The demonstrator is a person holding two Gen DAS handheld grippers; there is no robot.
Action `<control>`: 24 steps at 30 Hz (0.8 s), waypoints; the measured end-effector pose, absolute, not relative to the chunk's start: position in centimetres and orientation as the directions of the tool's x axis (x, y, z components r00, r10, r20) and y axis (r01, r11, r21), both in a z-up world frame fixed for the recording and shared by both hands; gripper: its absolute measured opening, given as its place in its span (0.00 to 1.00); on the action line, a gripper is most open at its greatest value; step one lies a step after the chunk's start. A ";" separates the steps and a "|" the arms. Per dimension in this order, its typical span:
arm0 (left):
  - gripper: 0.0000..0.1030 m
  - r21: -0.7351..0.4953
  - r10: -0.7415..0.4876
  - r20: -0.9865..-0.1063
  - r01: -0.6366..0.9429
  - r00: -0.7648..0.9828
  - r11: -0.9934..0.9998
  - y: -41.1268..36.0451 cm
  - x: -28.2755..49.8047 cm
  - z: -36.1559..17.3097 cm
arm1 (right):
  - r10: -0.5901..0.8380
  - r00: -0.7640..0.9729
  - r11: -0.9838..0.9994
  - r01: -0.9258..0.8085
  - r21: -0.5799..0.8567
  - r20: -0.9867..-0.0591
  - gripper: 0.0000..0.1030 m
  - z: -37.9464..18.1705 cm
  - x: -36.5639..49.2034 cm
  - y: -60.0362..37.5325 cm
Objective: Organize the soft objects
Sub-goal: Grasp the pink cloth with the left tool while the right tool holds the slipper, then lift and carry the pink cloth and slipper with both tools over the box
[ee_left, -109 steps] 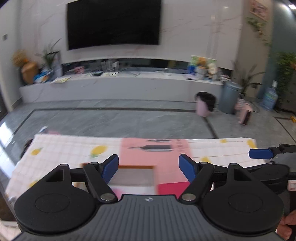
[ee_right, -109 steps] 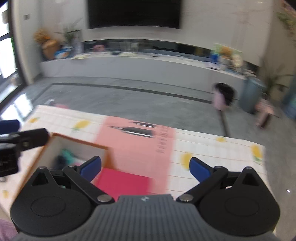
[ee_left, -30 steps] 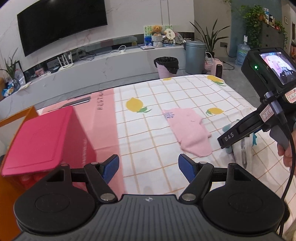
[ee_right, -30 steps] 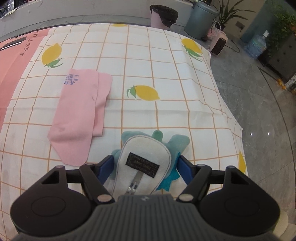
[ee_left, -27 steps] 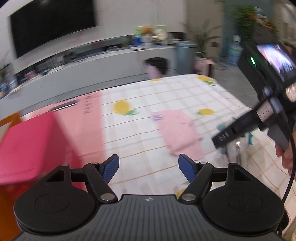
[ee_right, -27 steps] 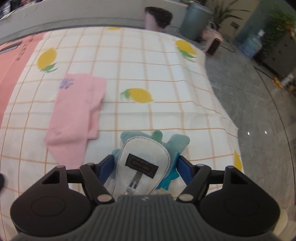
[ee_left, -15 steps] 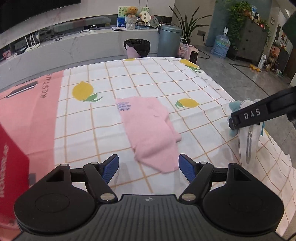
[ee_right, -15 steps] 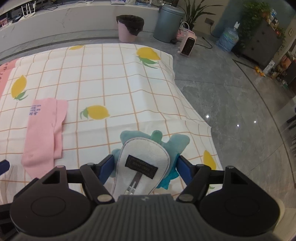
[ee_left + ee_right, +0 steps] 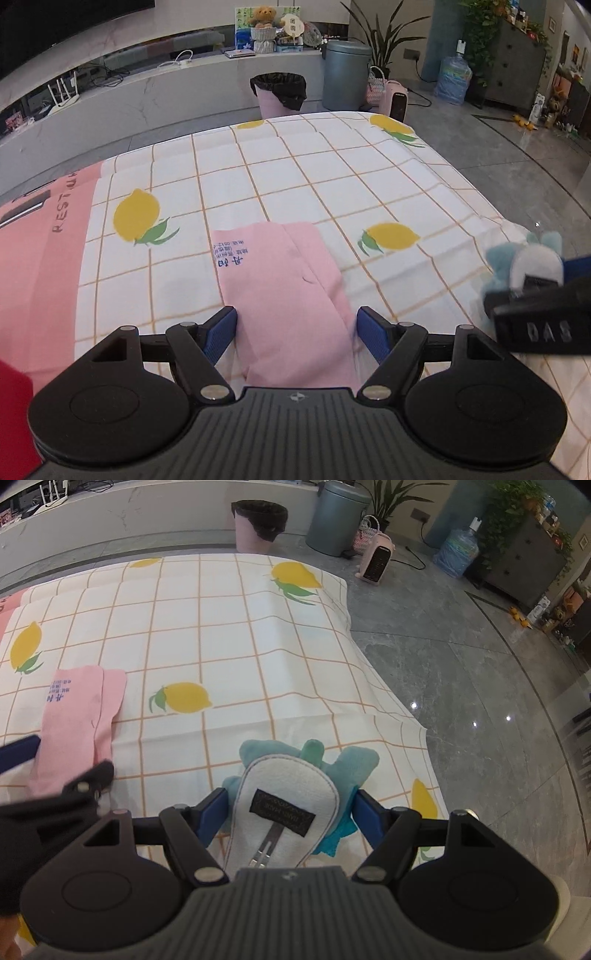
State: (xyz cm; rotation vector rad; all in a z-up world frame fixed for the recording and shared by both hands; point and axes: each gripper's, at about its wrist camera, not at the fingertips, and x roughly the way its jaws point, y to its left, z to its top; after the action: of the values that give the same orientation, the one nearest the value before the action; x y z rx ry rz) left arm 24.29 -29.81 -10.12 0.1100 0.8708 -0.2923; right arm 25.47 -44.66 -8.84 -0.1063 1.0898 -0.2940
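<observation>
A folded pink cloth (image 9: 280,280) with blue print lies flat on the lemon-patterned tablecloth (image 9: 295,166). My left gripper (image 9: 297,326) is open and low over the cloth's near end, one blue pad at each side edge, neither pressing it. In the right wrist view the same left gripper (image 9: 55,764) shows at the left, over the pink cloth (image 9: 77,716). My right gripper (image 9: 291,810) is shut on a teal plush toy (image 9: 291,786) with a white belly and a black label. It holds the plush toy (image 9: 532,258) over the table's near right corner.
A red box (image 9: 11,406) shows at the far left edge, beside a pink runner strip (image 9: 44,258). The table's right edge drops to a grey tiled floor (image 9: 480,701). A pink bin (image 9: 279,92) and a grey bin (image 9: 345,74) stand beyond the far edge.
My left gripper has swung right, away from the red box, and come down until its open fingers straddle the pink cloth. My right gripper kept the plush toy and turned slightly toward the table's right edge.
</observation>
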 end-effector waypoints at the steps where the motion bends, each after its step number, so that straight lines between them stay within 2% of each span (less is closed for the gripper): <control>1: 0.85 -0.024 -0.207 -0.766 0.294 0.608 0.955 -29.9 24.6 -10.1 | -0.287 0.428 0.956 0.180 -0.231 -0.857 0.70 -8.9 25.5 -44.7; 5: 0.85 -0.003 -0.200 -0.761 0.304 0.618 0.953 -30.2 25.5 -10.5 | -0.295 0.425 0.955 0.170 -0.245 -0.856 0.70 -9.1 25.8 -44.4; 8: 0.73 -0.010 -0.211 -0.746 0.306 0.631 0.952 -29.8 25.1 -10.6 | -0.301 0.429 0.953 0.162 -0.255 -0.852 0.70 -9.1 25.9 -44.1; 10: 0.53 -0.015 -0.221 -0.730 0.309 0.646 0.951 -29.4 24.7 -10.7 | -0.305 0.439 0.952 0.163 -0.258 -0.845 0.70 -8.8 25.8 -44.0; 12: 0.39 -0.014 -0.223 -0.721 0.308 0.656 0.951 -29.0 24.2 -10.5 | -0.300 0.451 0.954 0.166 -0.252 -0.840 0.70 -8.4 25.7 -44.1; 14: 0.35 -0.014 -0.231 -0.715 0.317 0.660 0.948 -28.7 23.7 -10.3 | -0.285 0.453 0.958 0.168 -0.233 -0.844 0.70 -8.2 25.6 -44.2; 18: 0.18 -0.014 -0.289 -0.673 0.379 0.681 0.925 -27.6 22.7 -10.8 | -0.256 0.456 0.966 0.148 -0.211 -0.853 0.70 -8.4 25.8 -43.9; 20: 0.17 -0.031 -0.298 -0.667 0.374 0.683 0.927 -27.0 22.4 -10.7 | -0.250 0.458 0.968 0.127 -0.216 -0.853 0.70 -8.5 25.8 -43.5; 24: 0.08 -0.026 -0.315 -0.658 0.398 0.683 0.917 -26.8 21.7 -10.8 | -0.248 0.465 0.969 0.125 -0.215 -0.850 0.70 -8.3 25.8 -43.4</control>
State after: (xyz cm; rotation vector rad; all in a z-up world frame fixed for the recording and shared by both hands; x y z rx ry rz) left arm 21.69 -26.75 -10.80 0.1230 0.7140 -0.4008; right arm 25.76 -43.38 -8.26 -0.1285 1.0637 -0.2300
